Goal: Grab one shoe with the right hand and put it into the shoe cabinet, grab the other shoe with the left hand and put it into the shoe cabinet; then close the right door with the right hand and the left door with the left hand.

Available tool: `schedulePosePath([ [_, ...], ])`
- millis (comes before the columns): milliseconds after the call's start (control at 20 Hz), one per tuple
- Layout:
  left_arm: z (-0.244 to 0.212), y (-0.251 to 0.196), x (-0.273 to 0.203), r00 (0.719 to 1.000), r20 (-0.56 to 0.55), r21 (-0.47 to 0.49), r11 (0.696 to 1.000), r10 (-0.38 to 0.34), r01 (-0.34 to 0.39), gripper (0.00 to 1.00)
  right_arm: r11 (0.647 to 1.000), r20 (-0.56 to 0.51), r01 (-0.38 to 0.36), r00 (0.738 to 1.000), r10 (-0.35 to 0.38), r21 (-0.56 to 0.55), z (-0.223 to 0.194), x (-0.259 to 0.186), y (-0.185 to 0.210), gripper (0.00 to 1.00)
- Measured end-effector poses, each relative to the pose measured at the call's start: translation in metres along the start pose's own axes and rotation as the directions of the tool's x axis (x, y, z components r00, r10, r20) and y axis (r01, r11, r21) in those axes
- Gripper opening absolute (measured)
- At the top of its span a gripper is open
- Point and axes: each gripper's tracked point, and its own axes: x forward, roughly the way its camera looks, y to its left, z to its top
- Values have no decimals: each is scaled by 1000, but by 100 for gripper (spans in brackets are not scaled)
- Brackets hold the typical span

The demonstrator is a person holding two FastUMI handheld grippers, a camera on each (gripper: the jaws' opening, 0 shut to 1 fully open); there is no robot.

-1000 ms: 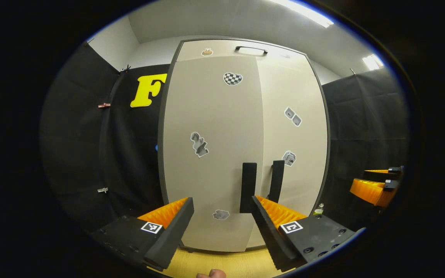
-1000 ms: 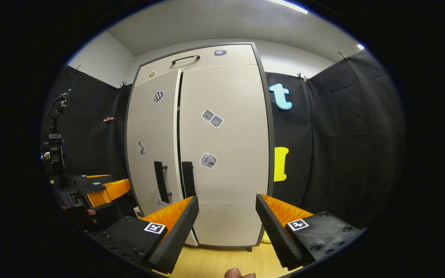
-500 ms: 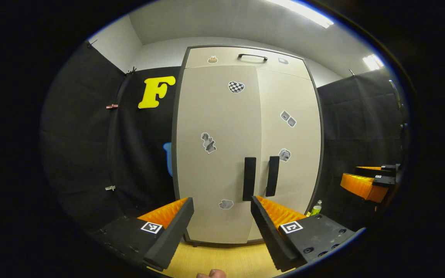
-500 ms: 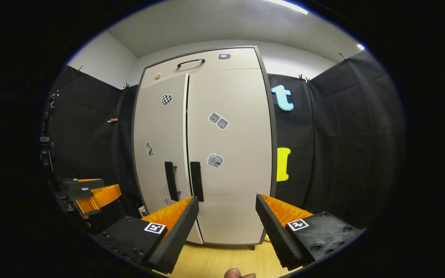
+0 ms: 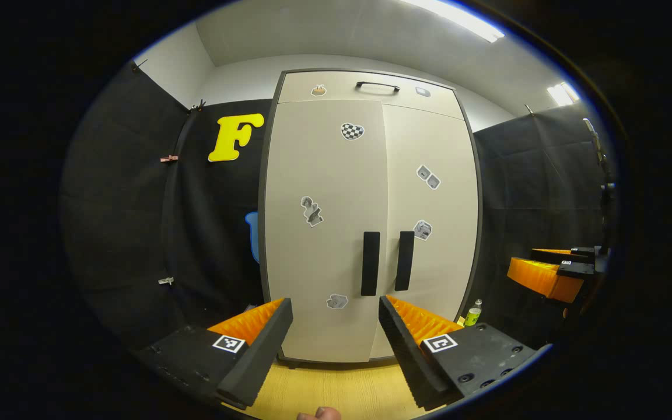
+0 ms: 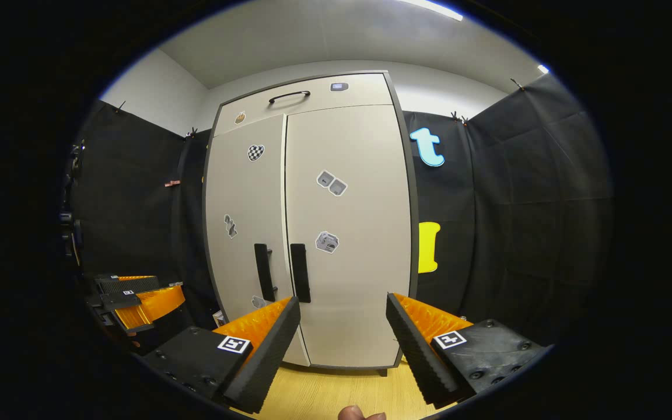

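The beige shoe cabinet (image 5: 365, 192) (image 6: 336, 221) stands ahead with both doors flush and shut, stickers on them. Two black vertical handles (image 5: 370, 263) (image 6: 299, 273) sit side by side at the middle seam. My left gripper (image 5: 336, 326) is open and holds nothing, a short way back from the left door (image 5: 321, 233). My right gripper (image 6: 342, 326) is open and holds nothing, facing the right door (image 6: 347, 233). In the left gripper view the right gripper (image 5: 549, 274) appears far right; in the right gripper view the left gripper (image 6: 137, 294) appears far left. The shoes are hidden.
A drawer front with a black handle (image 5: 377, 86) tops the cabinet. A small green bottle (image 5: 472, 314) stands on the floor by the cabinet's right foot. Pale wooden floor (image 5: 336, 391) runs under both grippers. Black cloth walls close in on both sides.
The left door swung the last bit shut and now sits flush with the right one. Both grippers have drawn back from the cabinet, which looks smaller.
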Motion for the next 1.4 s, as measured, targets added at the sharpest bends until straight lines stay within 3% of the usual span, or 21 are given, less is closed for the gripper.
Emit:
schedulePosePath([
  [650,-13,-34,-2,999,19,32,999,-29,29,97,999,-17,-43,999,43,5,-25,0,-4,98],
  [900,-24,-48,-8,1000,19,58,998,1,-2,95,993,-45,-115,992,116,37,-41,3,-7,98],
  [1200,-39,-62,-13,999,16,8,999,50,-50,95,982,-54,-185,981,187,35,-55,3,-16,98],
  [1400,-42,-70,-15,997,28,41,996,77,-78,95,969,-61,-241,968,244,52,-60,-2,-20,98],
])
